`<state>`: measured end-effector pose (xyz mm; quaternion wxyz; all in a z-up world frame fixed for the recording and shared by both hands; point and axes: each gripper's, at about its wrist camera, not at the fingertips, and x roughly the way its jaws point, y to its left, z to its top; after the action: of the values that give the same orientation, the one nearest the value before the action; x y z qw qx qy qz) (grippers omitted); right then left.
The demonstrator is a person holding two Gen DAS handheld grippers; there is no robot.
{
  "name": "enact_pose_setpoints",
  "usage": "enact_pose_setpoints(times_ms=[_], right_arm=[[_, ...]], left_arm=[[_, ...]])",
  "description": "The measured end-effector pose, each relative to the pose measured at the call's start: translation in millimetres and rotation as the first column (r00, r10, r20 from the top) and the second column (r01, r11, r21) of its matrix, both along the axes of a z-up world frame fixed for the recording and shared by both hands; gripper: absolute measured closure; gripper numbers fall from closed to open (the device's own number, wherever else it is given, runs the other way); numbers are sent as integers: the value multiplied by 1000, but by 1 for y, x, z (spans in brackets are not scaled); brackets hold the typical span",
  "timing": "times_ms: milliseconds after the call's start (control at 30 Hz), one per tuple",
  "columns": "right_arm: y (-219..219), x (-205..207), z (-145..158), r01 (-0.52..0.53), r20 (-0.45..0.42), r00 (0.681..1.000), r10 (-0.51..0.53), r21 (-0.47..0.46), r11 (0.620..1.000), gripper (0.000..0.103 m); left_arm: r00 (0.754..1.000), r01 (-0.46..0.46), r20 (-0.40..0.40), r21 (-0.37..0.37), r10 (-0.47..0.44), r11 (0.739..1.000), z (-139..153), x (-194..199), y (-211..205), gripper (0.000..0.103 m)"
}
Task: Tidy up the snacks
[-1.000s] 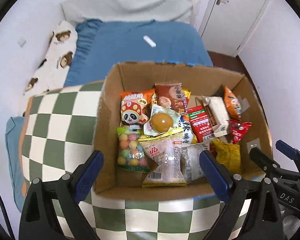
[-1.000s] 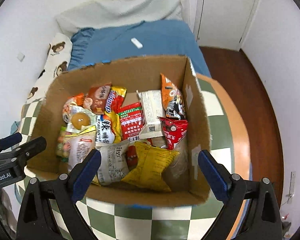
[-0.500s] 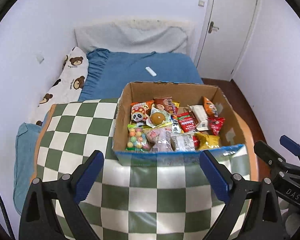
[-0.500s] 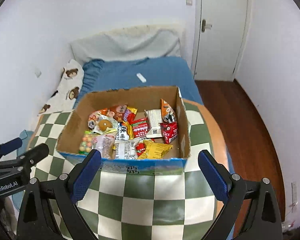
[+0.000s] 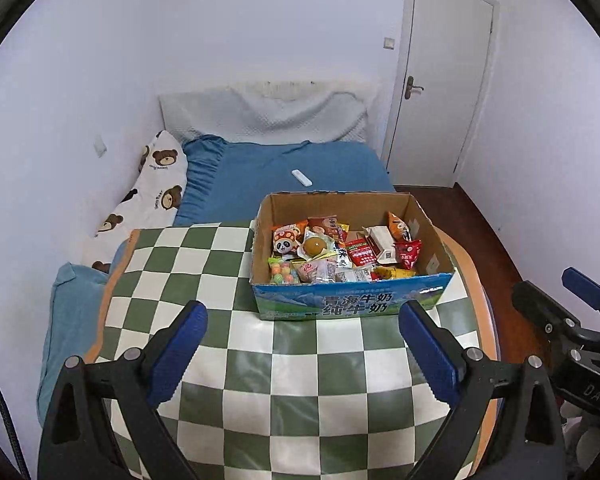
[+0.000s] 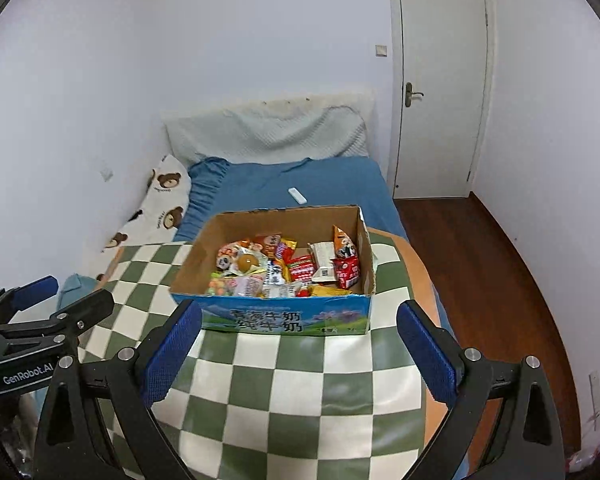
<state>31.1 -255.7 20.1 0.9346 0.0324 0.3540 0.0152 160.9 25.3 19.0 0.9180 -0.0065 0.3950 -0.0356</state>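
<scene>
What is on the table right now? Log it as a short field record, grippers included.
surface: green and white checkered table
container: open cardboard box with a blue printed front, at the table's far right part
contents: mixed snack packets piled inside, none out on the table
left gripper: open, empty, short of the box
right gripper: open, empty, short of the box
background: blue bed with a small white object on it; closed door
</scene>
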Motion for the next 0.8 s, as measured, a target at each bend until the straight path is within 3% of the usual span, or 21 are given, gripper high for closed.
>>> enact_pose_setpoints(times_ms=[400, 800], right_arm=[[7, -31, 21, -4, 45, 999, 5, -22, 1000, 0], [2, -12, 6, 15, 25, 1000, -15, -9, 1000, 0]], left_arm=[[999, -27, 47, -12, 28, 1000, 12, -31, 3, 1], [998, -63, 20, 10, 63, 998, -7, 4, 2, 1]])
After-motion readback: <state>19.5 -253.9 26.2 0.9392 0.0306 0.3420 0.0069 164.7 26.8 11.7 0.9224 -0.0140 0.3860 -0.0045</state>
